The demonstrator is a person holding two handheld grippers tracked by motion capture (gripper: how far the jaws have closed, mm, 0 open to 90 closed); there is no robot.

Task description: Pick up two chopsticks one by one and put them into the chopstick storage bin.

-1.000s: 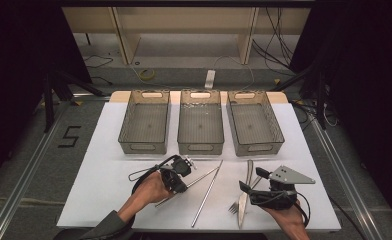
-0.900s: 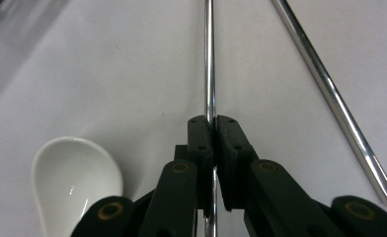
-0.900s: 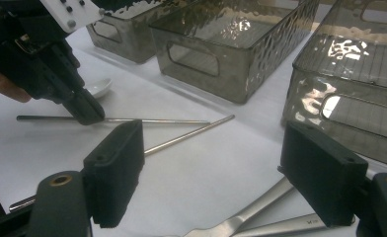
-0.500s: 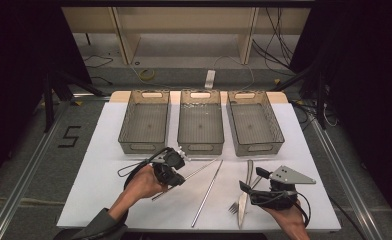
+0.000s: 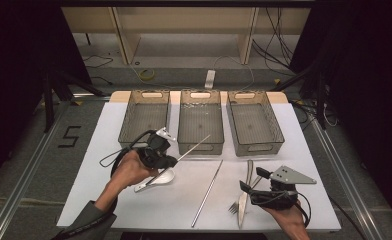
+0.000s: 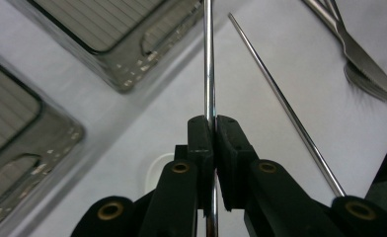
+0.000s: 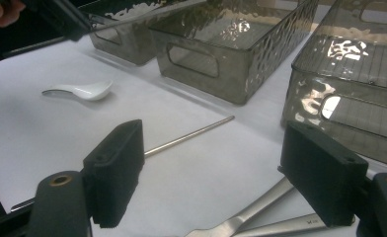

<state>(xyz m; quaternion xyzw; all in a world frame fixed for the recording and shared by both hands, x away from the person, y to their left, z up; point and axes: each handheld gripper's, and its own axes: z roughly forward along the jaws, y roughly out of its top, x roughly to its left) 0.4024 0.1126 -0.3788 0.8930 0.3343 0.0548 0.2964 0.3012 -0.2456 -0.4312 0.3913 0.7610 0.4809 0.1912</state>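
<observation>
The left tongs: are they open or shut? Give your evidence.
Shut. The left tongs are clamped on a metal chopstick, which runs straight up between the two black pads with no gap either side.

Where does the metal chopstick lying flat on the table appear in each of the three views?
High view: chopstick lies centre, below the middle bin.
Left gripper view: it runs diagonally, right of the jaws.
Right gripper view: it lies between the open jaws.
Shared landmark: the middle bin.
</observation>
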